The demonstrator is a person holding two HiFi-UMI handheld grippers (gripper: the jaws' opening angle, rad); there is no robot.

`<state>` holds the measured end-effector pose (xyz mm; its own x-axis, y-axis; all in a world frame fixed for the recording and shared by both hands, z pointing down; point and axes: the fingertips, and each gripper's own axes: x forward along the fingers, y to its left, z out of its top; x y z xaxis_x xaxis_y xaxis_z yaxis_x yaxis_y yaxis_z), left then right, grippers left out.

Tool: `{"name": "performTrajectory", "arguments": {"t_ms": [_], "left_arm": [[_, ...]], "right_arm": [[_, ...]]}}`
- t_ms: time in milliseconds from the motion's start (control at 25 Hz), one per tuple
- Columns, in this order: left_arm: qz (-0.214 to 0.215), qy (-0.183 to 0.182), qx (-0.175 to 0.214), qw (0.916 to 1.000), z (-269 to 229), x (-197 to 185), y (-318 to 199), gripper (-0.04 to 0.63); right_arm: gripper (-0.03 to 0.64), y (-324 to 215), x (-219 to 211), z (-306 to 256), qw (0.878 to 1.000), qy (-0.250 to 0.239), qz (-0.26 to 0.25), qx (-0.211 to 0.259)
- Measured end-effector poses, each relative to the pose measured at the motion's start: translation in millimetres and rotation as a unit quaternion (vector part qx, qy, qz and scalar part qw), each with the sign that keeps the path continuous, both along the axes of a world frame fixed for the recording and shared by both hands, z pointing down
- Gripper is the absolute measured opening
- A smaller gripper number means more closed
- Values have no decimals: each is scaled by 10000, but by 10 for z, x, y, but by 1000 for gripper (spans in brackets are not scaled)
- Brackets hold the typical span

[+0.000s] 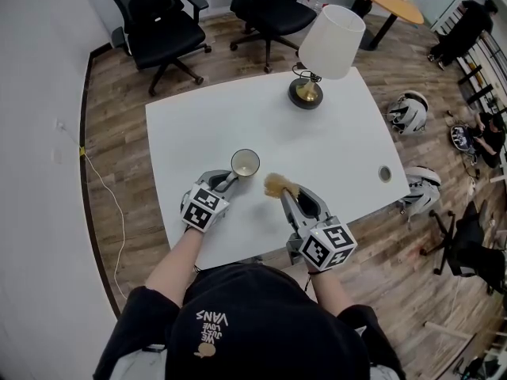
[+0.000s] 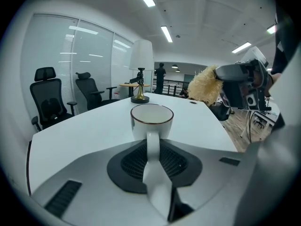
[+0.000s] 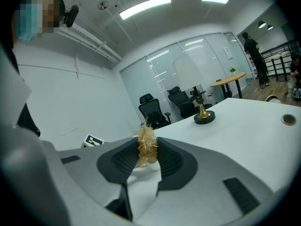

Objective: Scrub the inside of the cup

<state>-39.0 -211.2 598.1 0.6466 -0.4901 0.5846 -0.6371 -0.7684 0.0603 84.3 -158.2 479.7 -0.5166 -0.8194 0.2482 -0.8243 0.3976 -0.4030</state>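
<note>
Cup steadied, scrubber waiting just outside it.
Head view: the cup [image 1: 245, 163] stands upright on the white table [image 1: 238, 117]. The left gripper [image 1: 224, 182] sits at its 7 o'clock, and the right gripper [image 1: 287, 195] holds a straw-coloured scrubber [image 1: 277, 184] at its 4 o'clock, not yet inside. Only the left gripper view shows its jaws clamped on the cup's handle [image 2: 153, 147], probably to stop the cup turning. The right gripper view shows the scrubber pinched tight between that gripper's jaws.
</note>
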Motion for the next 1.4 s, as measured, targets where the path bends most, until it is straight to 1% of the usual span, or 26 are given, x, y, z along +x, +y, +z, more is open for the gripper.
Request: {"name": "performTrajectory", "arguments": {"t_ms": [360,480,760,920,1120,1400], "left_arm": [[-44,-70,34,10000,0,4,-1,74],[-60,-20,79,9999,-42,8,-10,74],[-126,227,300,9992,-272,-36,36,78],[-166,413,532,9976,-512,-61,180,80],[-347,822,760,9931,-901,-95,360,80],[-650,1150,1125,9848,-1349,-229,643,80]], "right_arm": [[117,38,-30,-53,10000,-2,-31,65],[117,41,-41,-73,9999,-9,-45,91],[115,78,-88,-134,9998,-15,-104,181],[117,128,-126,-184,9995,-16,-160,265],[117,196,-108,-273,9990,-60,-210,395],[117,313,-53,-436,9979,-162,-267,573]]}}
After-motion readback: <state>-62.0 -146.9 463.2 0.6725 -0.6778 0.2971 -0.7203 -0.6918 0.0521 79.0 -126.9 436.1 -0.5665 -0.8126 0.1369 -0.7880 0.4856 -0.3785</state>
